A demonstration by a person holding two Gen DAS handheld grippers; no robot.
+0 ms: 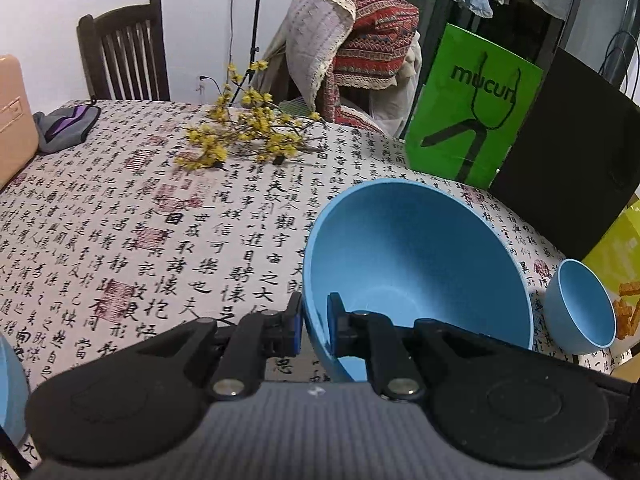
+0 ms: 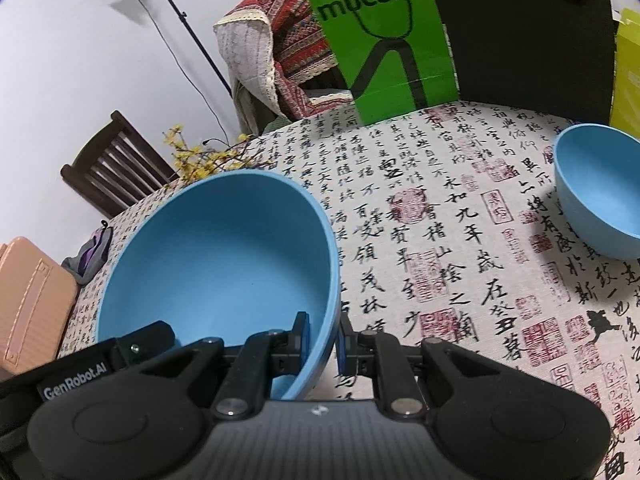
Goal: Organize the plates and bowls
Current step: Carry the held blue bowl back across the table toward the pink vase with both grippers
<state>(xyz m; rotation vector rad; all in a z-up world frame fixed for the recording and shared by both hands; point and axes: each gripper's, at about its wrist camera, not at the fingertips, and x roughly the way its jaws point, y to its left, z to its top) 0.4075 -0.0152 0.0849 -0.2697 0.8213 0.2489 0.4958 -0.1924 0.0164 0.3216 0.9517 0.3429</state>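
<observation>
On the left, the left claw (image 1: 314,326) is clamped on the near-left rim of the large blue bowl (image 1: 420,264), one pad outside the wall and one inside. The bowl appears tilted and lifted off the calligraphy-print surface (image 1: 140,240), though whether its far side touches the cloth cannot be told. At the far left edge of the left wrist view a sliver of another blue dish (image 1: 10,392) shows, too little to identify.

Further right, the right claw (image 2: 324,340) is clamped on the opposite rim of the same large blue bowl (image 2: 216,256), so both claws carry it together; the left claw's housing shows at the lower left of the right wrist view.

To the right of the carried bowl, well apart from it, a small blue bowl (image 2: 600,196) sits upright on the surface near the edge, close to a yellow box (image 2: 628,72). A green paper bag (image 2: 384,40) stands at the back, and a spray of yellow flowers (image 1: 240,136) lies across the far side.

Judged from this, the sorting is in its middle: the large bowl is in transit and not yet set down, the small bowl is not yet nested or grouped, and no plates are visible in either view.
</observation>
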